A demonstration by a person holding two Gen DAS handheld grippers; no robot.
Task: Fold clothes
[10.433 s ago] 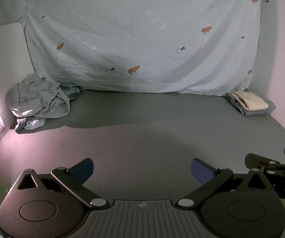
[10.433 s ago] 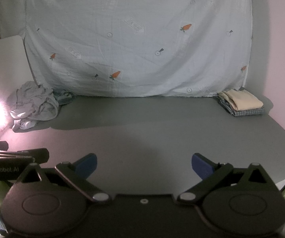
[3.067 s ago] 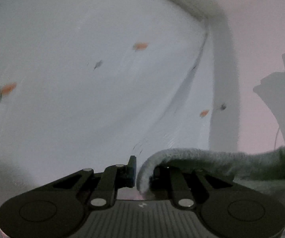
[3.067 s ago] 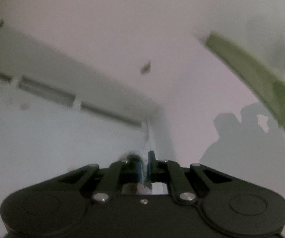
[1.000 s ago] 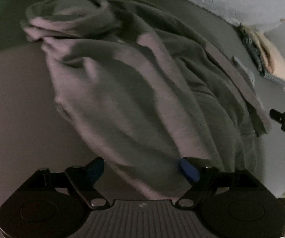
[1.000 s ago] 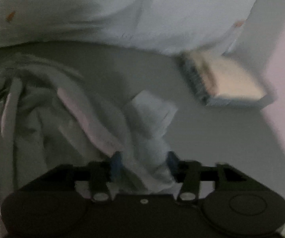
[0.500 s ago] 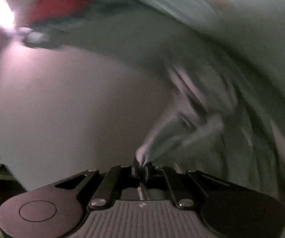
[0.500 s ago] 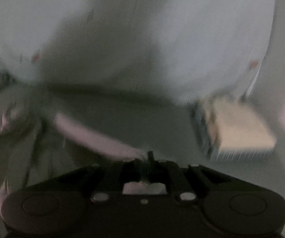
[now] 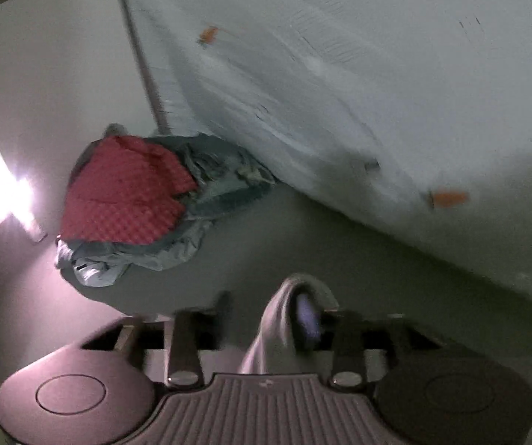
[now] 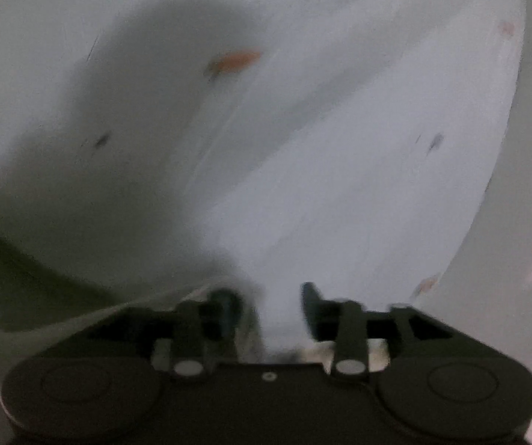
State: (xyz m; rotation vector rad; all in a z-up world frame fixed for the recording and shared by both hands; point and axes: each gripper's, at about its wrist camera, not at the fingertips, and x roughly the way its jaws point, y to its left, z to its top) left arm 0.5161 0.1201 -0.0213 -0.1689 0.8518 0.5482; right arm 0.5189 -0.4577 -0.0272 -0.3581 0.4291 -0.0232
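The grey garment (image 9: 284, 319) hangs in a fold between the fingers of my left gripper (image 9: 266, 307), draped over the right finger. The jaws stand partly apart and blurred. In the right wrist view my right gripper (image 10: 269, 300) has its jaws apart, with a strip of pale grey cloth (image 10: 254, 319) lying against the left finger (image 10: 225, 304). Both views are motion-blurred. The rest of the garment is out of sight below the grippers.
A pile of clothes with a red checked piece (image 9: 125, 193) on top lies at the back left of the grey table (image 9: 303, 252). A pale carrot-print sheet (image 9: 377, 92) hangs behind. A bright lamp (image 9: 2, 193) glares at the left.
Both grippers were shut on the garment half a second ago; now both show their jaws apart. Both cameras have swung upward, the left toward the clothes pile, the right toward the sheet.
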